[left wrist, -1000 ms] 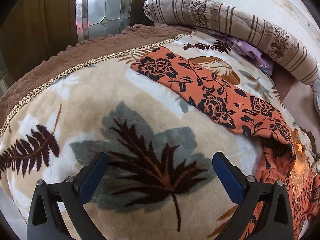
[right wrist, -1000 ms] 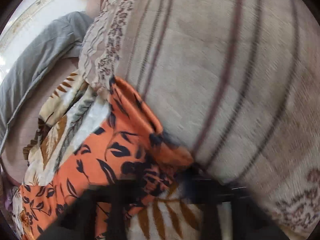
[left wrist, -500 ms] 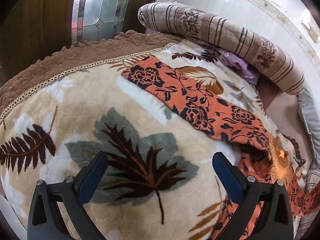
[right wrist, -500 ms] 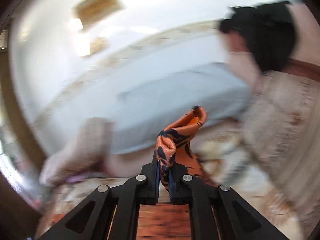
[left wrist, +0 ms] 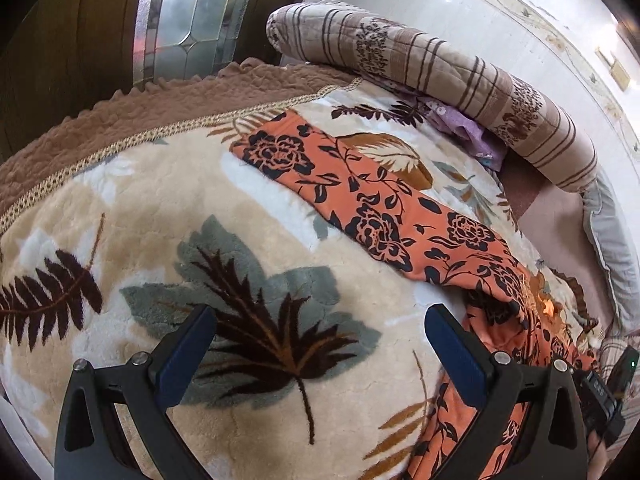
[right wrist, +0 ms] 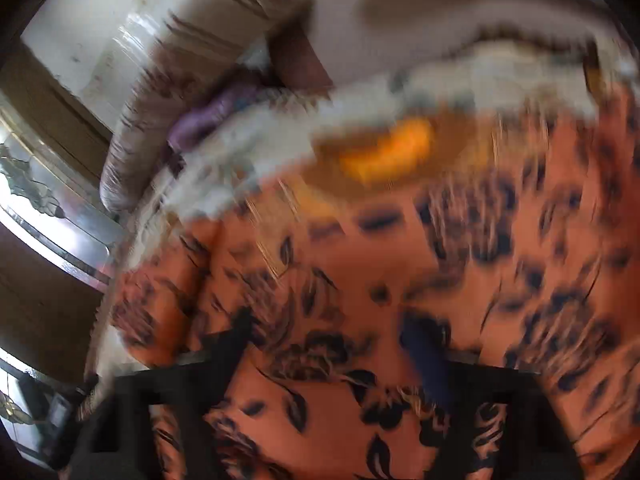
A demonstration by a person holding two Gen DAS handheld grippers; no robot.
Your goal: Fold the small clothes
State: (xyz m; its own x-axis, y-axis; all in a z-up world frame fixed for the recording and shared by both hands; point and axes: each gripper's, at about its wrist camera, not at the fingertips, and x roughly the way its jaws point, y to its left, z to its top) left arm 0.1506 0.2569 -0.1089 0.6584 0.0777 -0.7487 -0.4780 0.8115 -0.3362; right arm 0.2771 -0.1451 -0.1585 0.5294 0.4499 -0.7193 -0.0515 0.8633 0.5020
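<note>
An orange garment with black flowers (left wrist: 372, 216) lies as a long strip across the leaf-patterned blanket (left wrist: 160, 200) and bunches up at the lower right. My left gripper (left wrist: 318, 328) hovers open over the blanket's grey leaf, to the left of the bunched end, with nothing between its fingers. In the blurred right wrist view the same orange garment (right wrist: 400, 272) fills the lower half. My right gripper (right wrist: 332, 340) is just above it with its jaws opening. The cloth lies under and between the fingers (right wrist: 424, 348), and I see no pinch on it.
A striped rolled quilt (left wrist: 440, 64) lies along the white wall at the back, with purple cloth (left wrist: 464, 124) tucked under it. A grey pillow (left wrist: 612, 248) is at the right. The brown bed cover's edge (left wrist: 120, 120) and a glass-panelled door (left wrist: 192, 20) are at the left.
Half a second ago my right gripper was shut on a raised fold of the orange garment; now its jaws stand apart and it has swung over the spread cloth. The left gripper has barely shifted.
</note>
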